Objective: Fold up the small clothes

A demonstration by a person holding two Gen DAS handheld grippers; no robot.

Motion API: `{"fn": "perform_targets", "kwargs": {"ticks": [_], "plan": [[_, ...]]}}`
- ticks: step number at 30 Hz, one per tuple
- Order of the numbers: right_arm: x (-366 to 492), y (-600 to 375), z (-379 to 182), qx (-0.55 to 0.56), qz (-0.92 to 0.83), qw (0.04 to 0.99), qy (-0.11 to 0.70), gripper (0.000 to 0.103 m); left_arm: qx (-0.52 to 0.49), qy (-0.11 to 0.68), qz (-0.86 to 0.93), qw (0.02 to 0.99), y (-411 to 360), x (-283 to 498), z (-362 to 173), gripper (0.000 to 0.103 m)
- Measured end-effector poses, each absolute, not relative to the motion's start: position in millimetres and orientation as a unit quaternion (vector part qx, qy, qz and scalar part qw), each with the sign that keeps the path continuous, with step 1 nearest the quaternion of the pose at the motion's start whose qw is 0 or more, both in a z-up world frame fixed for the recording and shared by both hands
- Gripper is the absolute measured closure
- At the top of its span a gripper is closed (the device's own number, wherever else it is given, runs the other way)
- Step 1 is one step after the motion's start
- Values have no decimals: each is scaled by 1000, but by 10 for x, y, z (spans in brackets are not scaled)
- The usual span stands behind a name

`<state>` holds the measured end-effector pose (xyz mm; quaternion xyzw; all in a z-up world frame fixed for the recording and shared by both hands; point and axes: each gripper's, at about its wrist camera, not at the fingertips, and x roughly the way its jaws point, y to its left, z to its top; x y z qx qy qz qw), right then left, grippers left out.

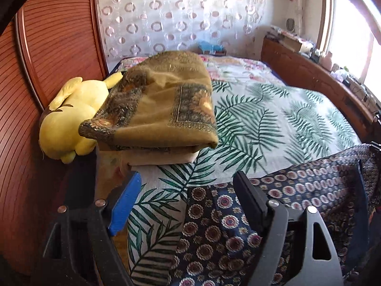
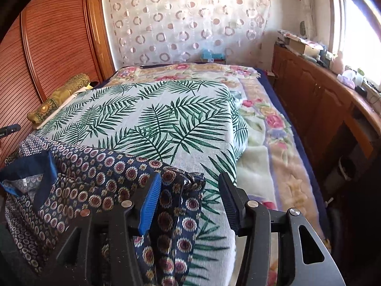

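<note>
Both grippers stand released — the left gripper [image 1: 185, 195] and right gripper [image 2: 190, 197] hover over the patterned shirt [image 2: 100, 166] lying under them on the bedspread [image 2: 152, 119]. Loose cloth between the jaws may bunch — spoiling the fold.

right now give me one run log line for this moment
task: fold small clothes | left hand-held gripper: open, empty | right hand-held gripper: open over navy patterned shirt | shirt on leaf-print cover
</note>
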<state>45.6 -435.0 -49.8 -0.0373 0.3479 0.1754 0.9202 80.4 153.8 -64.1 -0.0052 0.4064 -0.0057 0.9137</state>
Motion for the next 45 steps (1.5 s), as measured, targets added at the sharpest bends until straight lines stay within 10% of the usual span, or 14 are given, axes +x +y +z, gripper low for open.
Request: {"fn": "perform_targets", "kwargs": {"ticks": [18,27,45], "plan": [[727,-4086,-657,-71,195,893,399,43,-29,463,-64,884,1510,745,-1054,36],[588,-4091,-675,-48,251,883,395,95,-43,451,-109,885,1457,644,-1037,82],[-297,-4302,816,-66,260,946,181,99,-40,208,-127,969,1216,-34,741,94]]}}
